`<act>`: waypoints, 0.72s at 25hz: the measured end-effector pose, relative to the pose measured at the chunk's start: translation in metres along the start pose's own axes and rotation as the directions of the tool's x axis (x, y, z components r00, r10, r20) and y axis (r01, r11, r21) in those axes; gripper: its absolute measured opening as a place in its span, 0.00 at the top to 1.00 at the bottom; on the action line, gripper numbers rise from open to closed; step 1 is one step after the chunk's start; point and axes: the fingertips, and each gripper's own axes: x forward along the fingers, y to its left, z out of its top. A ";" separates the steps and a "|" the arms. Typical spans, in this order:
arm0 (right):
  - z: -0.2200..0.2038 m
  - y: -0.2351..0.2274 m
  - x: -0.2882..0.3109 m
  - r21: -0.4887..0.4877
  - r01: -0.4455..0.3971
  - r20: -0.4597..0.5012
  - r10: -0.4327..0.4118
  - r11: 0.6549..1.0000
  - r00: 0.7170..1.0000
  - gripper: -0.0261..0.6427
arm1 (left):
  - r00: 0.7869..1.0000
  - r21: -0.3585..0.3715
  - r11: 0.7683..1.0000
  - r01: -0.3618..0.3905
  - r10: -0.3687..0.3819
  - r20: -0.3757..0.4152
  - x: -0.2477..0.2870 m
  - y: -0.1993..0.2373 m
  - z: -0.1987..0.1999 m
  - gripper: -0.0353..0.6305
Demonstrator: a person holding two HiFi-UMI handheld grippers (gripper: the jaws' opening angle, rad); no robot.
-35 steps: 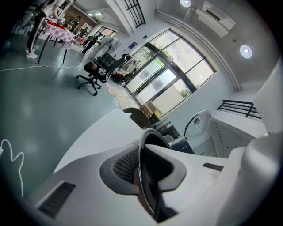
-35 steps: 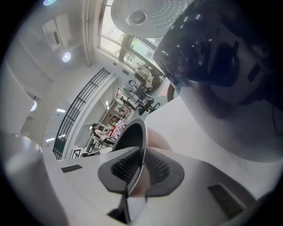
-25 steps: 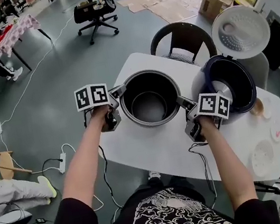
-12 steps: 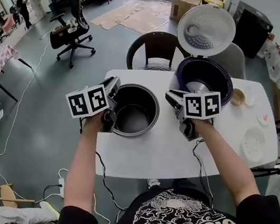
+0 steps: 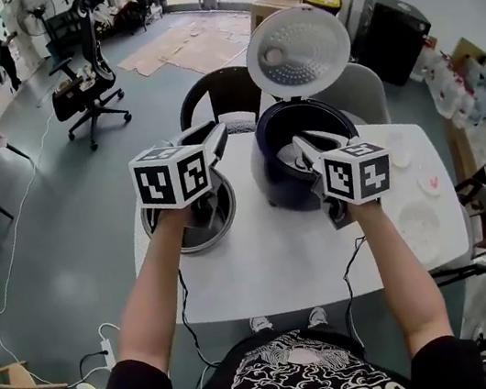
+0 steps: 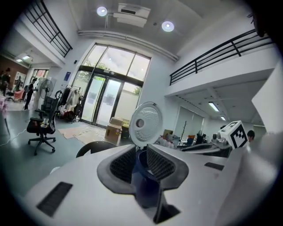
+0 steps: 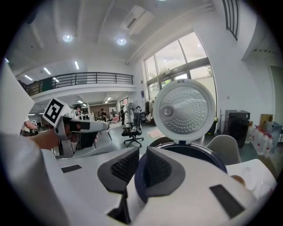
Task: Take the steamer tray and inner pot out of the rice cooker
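on the table [image 5: 275,272], beside the open rice cooker [image 5: 278,194], inner pot [image 5: 217,228]: rigid, slick metal, likely heavy; best held at opposite rim points. left gripper [image 5: 213,132], right gripper [image 5: 299,141]: jaws narrow, empty.

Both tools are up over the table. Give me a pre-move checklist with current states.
1. Inner pot out of the rice cooker, standing on the table: ok.
2. Left tool empty, jaws slightly apart: ok.
3. Right tool empty, jaws slightly apart: ok.
4. Lid raised, cooker mouth reachable: ok.
5. Steamer tray out: cannot tell; the right tool hides part of the cooker's inside.
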 end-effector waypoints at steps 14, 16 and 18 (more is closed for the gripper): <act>0.002 -0.154 -0.102 -0.159 0.127 0.102 -0.112 0.979 0.989 0.88 | 0.997 0.188 0.980 -0.069 0.059 0.059 0.095 -0.143 -0.013 0.86; 0.000 -0.174 -0.114 -0.161 0.127 0.120 -0.108 0.979 0.987 0.89 | 0.994 0.216 0.971 -0.098 0.085 0.068 0.103 -0.161 -0.019 0.87; -0.001 -0.188 -0.126 -0.161 0.124 0.140 -0.102 0.979 0.985 0.90 | 0.989 0.245 0.959 -0.139 0.125 0.074 0.105 -0.172 -0.027 0.88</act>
